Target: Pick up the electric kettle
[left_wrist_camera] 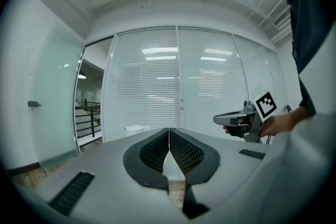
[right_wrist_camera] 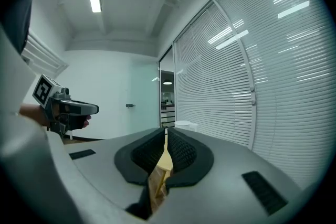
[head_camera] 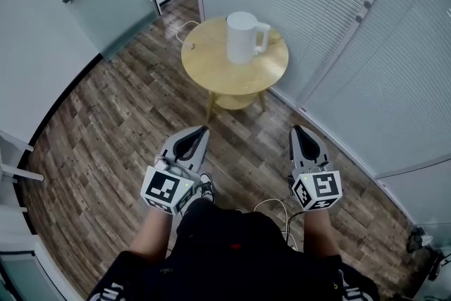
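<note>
Hovering side by side above the wood-plank floor [head_camera: 106, 137], the left tongs [head_camera: 205, 129] and right tongs [head_camera: 296, 129] are each held in a hand. Both have their jaws pressed together with nothing between them. Both point toward a round wooden table [head_camera: 211, 74] well ahead of them. On its top stands the white electric kettle [head_camera: 242, 37], upright, its handle toward the right of the head view, well apart from both tongs. Behind the table runs a glass wall with closed blinds [head_camera: 317, 3].
</note>
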### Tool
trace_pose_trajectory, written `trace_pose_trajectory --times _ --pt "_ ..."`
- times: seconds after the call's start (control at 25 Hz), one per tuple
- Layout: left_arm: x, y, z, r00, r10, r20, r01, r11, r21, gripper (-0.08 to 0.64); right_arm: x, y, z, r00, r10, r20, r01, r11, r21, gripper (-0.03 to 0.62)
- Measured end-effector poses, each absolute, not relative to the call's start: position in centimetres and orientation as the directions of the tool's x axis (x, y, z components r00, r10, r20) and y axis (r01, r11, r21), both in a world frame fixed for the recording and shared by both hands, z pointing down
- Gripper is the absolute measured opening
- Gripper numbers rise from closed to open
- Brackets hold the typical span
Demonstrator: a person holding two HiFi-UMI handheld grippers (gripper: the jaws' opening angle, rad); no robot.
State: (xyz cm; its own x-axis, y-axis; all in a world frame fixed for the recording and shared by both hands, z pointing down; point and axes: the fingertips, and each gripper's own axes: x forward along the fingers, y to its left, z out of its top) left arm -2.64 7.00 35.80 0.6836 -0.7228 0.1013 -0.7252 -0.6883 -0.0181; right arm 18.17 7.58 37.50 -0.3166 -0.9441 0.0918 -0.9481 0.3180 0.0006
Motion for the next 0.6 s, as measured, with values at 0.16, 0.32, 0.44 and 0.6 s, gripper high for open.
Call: trace_pose_trajectory --times 0.16,0.32,0.44,0.6 --pt "-4.1 2.8 36.1 0.705 -0.702 0.099 -0.705 -0.709 -0.012 0.023 16.6 3.7 37.5 -0.294 -0.951 0.100 -0.955 0.297 0.013 0.031" --pt "-6.6 -2.0 36.4 0.719 -0.688 0.105 -0.691 -0.723 -0.003 0.023 13.9 -0.6 37.6 -0.275 -0.955 0.112 -0.960 0.280 0.022 0.031" --pt "-8.2 -5.4 36.4 0.732 -0.672 0.111 -0.676 -0.737 0.001 0.023 12.0 -3.6 37.6 -0.263 -0.957 0.121 -0.963 0.268 0.029 0.031" --pt "-10.5 -9.1 36.6 0.751 -0.652 0.103 -0.656 -0.755 0.006 0.023 9.4 -7.0 37.6 -0.236 -0.963 0.128 -0.969 0.243 0.039 0.031"
